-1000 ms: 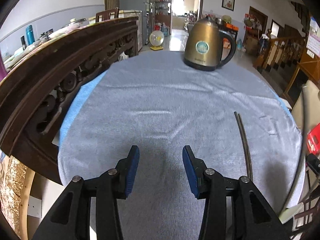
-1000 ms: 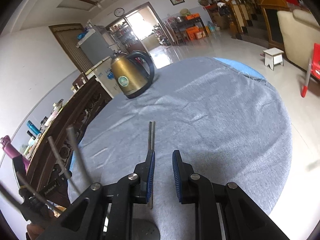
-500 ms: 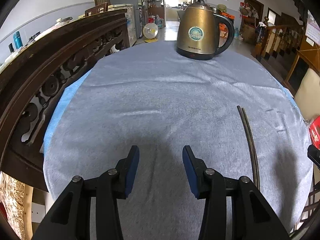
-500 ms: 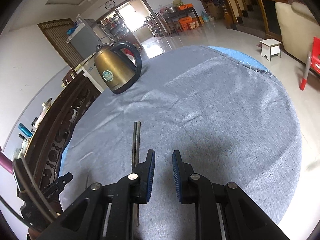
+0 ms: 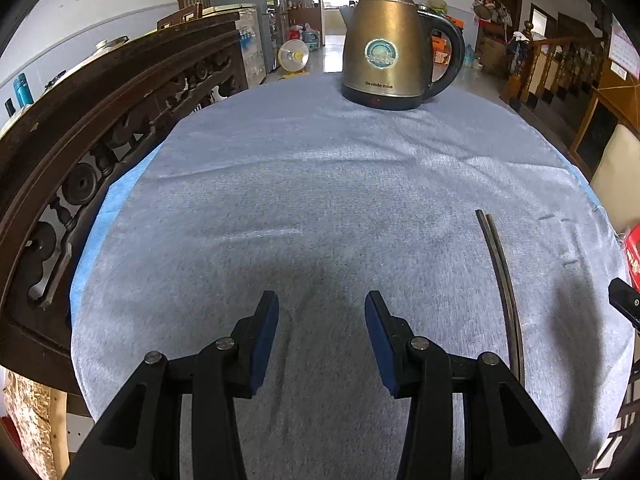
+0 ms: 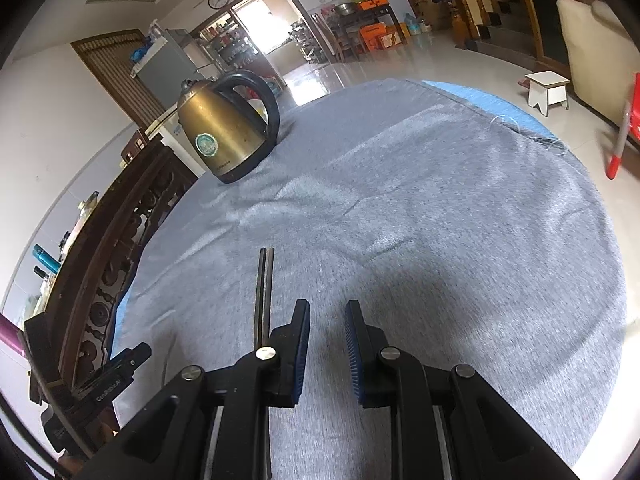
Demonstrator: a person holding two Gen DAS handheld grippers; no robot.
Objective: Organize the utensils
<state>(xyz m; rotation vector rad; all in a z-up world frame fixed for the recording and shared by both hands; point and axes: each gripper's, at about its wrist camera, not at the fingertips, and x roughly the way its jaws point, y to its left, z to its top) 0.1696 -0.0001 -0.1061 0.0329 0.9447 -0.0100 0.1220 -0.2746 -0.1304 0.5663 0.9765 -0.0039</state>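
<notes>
Chopsticks (image 5: 502,280) sit as a tight pair on the grey cloth (image 5: 320,208), off to the right of the left claw (image 5: 322,320) in the left wrist view. That claw hangs wide open over bare cloth with nothing between its pads. Kettle (image 5: 390,48) stands at the far edge, well apart from everything. We'd judge the left claw is not lined up for a pick; the sticks lie outside its right finger, roughly parallel to it.

Right wrist view: same chopsticks (image 6: 264,292) run forward just left of the right claw (image 6: 327,322), their near ends hidden under its left finger. This claw is narrowly open, a slim gap, holding nothing. The kettle (image 6: 224,128) is far off to the upper left.

We can't tell whether the pair has just been laid down or is about to be lifted. If it's a pick, we'd shift the right claw left until the sticks are centred in the gap, open a bit wider first, and come down low so both pads straddle both sticks. Thin metal on soft cloth will likely roll or split apart, so we'd close slowly and grip near the middle to stop them tipping.
</notes>
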